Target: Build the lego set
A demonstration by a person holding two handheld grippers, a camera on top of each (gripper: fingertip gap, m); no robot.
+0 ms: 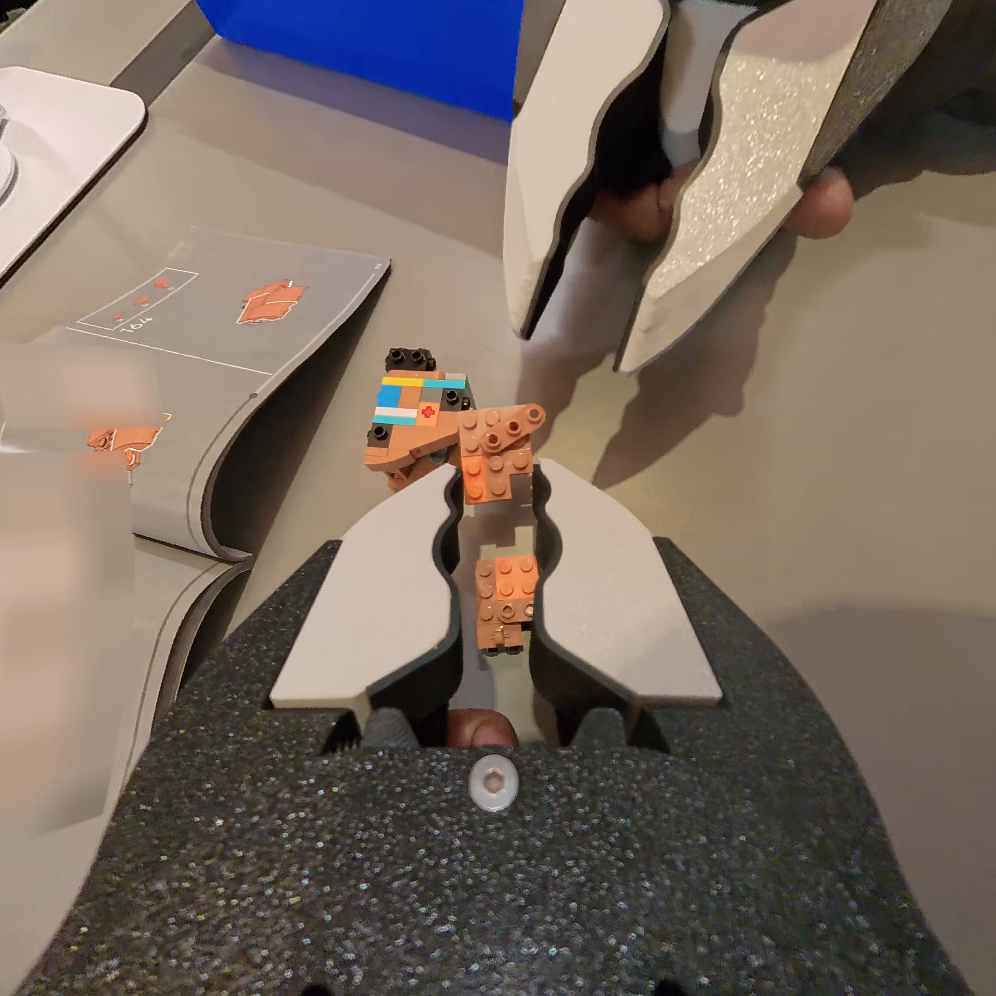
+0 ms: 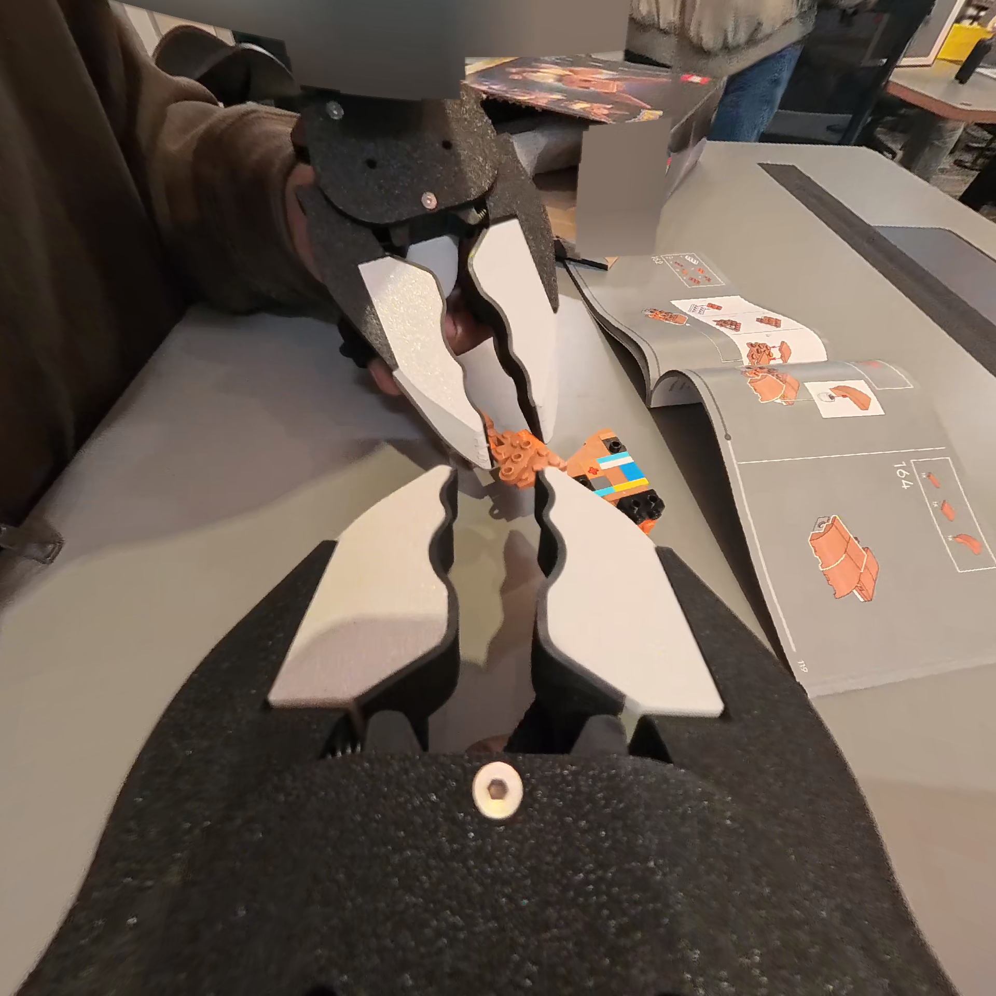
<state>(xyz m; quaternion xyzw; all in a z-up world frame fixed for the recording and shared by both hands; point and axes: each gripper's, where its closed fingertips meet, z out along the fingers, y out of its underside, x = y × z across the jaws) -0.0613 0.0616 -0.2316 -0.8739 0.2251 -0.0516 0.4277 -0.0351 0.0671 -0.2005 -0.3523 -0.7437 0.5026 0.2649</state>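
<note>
My left gripper (image 1: 498, 471) is shut on an orange-and-brown lego plate assembly (image 1: 496, 452) and holds it at the fingertips just above the grey table (image 1: 754, 512). A second small brown-orange brick cluster (image 1: 506, 598) shows lower between its fingers. A brown lego model with blue, yellow and white stripes and black studs (image 1: 409, 420) sits right beside the held piece; I cannot tell whether they are joined. The right wrist view shows the left gripper (image 2: 514, 444), the held piece (image 2: 517, 455) and the model (image 2: 614, 474). My right gripper (image 2: 496, 474) is open and empty, facing the left one, and also shows in the left wrist view (image 1: 574, 347).
An open instruction booklet (image 2: 808, 485) lies on the table next to the model, also in the left wrist view (image 1: 215, 345). A blue box (image 1: 366, 43) and a white tray-like object (image 1: 54, 135) stand farther off. A lego box (image 2: 582, 91) and a brown sleeve (image 2: 135, 215) are behind. My hands' fingertips stand some 5 cm from each other.
</note>
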